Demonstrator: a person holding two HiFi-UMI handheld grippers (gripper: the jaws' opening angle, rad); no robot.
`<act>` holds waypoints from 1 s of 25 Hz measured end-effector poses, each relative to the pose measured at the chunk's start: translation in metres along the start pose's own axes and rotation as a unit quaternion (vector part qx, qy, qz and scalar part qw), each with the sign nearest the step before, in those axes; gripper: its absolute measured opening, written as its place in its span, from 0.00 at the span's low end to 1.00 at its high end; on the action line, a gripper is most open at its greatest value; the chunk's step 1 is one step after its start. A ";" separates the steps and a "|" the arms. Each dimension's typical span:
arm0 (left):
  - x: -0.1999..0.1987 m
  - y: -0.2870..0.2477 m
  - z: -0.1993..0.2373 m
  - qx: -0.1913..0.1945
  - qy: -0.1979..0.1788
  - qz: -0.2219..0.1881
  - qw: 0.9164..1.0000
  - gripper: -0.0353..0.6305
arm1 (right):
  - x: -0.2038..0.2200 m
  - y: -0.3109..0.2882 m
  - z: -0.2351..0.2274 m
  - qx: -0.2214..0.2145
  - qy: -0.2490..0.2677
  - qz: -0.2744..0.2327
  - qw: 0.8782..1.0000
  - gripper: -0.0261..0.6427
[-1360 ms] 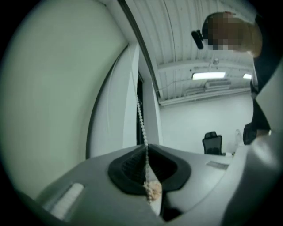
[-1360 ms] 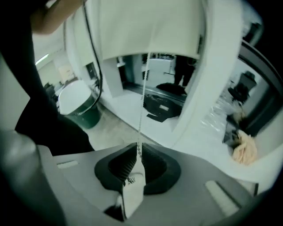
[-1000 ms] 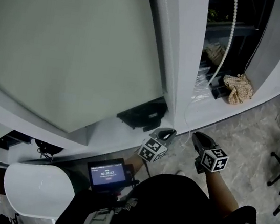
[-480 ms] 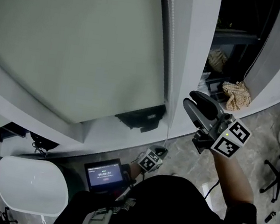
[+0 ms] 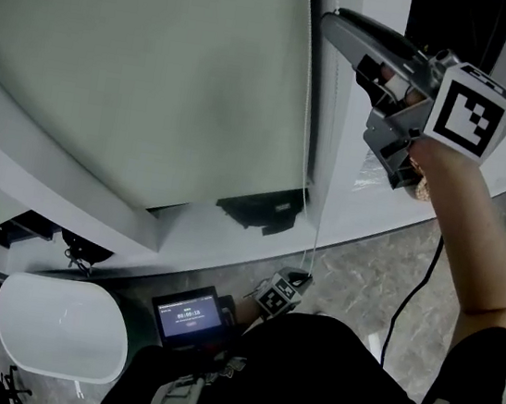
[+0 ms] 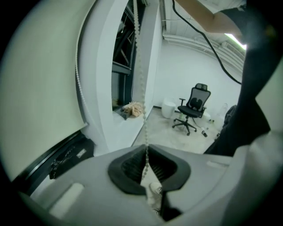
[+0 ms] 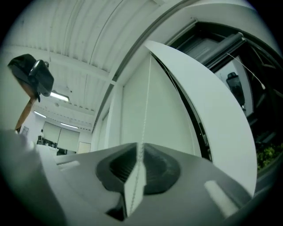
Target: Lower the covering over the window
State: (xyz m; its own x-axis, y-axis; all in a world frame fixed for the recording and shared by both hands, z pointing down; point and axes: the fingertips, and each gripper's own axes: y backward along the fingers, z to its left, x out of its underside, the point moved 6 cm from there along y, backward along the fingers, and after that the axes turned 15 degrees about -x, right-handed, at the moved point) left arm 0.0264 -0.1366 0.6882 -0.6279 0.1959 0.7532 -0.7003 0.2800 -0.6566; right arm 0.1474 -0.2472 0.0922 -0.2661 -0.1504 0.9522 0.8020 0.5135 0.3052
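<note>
A pale roller blind point(image 5: 141, 69) hangs over the big window, its bottom edge close to the sill. Its white bead chain point(image 5: 308, 139) runs down the blind's right edge. My left gripper point(image 5: 298, 276) is low, near my body, and shut on the chain point(image 6: 142, 88), which enters the left gripper point(image 6: 146, 153) between its pads. My right gripper point(image 5: 338, 25) is raised high at the chain. In the right gripper view the chain point(image 7: 146, 106) passes between the jaws of that gripper point(image 7: 138, 154). They are closing, with a gap still showing beside the beads.
A white pillar point(image 5: 358, 155) stands right of the blind, with a dark window beyond. A black box point(image 5: 257, 212) lies on the sill. A small screen point(image 5: 190, 315) and a white round seat point(image 5: 57, 332) are below. An office chair point(image 6: 193, 108) and a cloth point(image 6: 132, 108) show further off.
My right gripper has risen from beside the left one to high up at the chain. The left gripper stays low, shut on the chain.
</note>
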 end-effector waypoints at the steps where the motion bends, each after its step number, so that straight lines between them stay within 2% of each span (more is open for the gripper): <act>1: 0.004 -0.002 -0.003 -0.001 0.000 -0.001 1.000 0.07 | -0.001 -0.001 0.004 -0.001 0.010 0.004 1.000 0.07; 3: 0.004 0.001 -0.003 -0.004 0.007 0.000 1.000 0.07 | -0.006 -0.001 0.014 0.019 0.070 0.025 0.997 0.05; 4: 0.003 0.005 -0.001 -0.008 0.013 -0.002 1.000 0.07 | -0.009 0.001 0.018 0.041 0.124 0.041 0.991 0.05; 6: 0.001 0.012 0.008 -0.025 0.019 -0.012 0.999 0.08 | -0.011 0.009 0.022 0.080 0.219 0.069 0.970 0.04; 9: 0.001 0.027 0.019 -0.057 0.027 -0.052 0.997 0.08 | 0.001 0.021 0.017 0.100 0.277 0.113 0.949 0.04; 11: 0.000 0.044 0.026 -0.075 0.063 -0.093 0.991 0.08 | 0.023 0.029 0.010 0.109 0.305 0.156 0.933 0.04; 13: 0.001 0.064 0.040 -0.105 0.117 -0.133 0.979 0.08 | 0.045 0.040 0.003 0.117 0.293 0.172 0.933 0.04; 15: 0.000 0.090 0.057 -0.139 0.182 -0.161 0.960 0.08 | 0.070 0.051 -0.003 0.123 0.272 0.181 0.937 0.04; 17: -0.005 0.119 0.067 -0.152 0.246 -0.170 0.942 0.08 | 0.104 0.058 -0.006 0.120 0.259 0.208 0.936 0.04; 19: -0.012 0.141 0.074 -0.155 0.273 -0.191 0.930 0.08 | 0.148 0.065 -0.007 0.111 0.239 0.239 0.934 0.04; 21: -0.014 0.151 0.079 -0.155 0.249 -0.225 0.929 0.10 | 0.192 0.075 -0.006 0.110 0.200 0.257 0.939 0.04; 23: -0.012 0.154 0.078 -0.150 0.206 -0.232 0.939 0.20 | 0.232 0.086 -0.004 0.119 0.154 0.269 0.943 0.04; 25: -0.007 0.156 0.077 -0.145 0.192 -0.224 0.945 0.25 | 0.268 0.094 0.000 0.125 0.125 0.286 0.942 0.04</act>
State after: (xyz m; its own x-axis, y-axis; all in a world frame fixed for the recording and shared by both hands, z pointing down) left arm -0.1052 -0.1669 0.5775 -0.0827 0.3082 0.9477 -0.7093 0.6498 -0.2733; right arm 0.1515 -0.2393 0.3756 0.3308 0.0340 0.9431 0.6163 0.7490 -0.2433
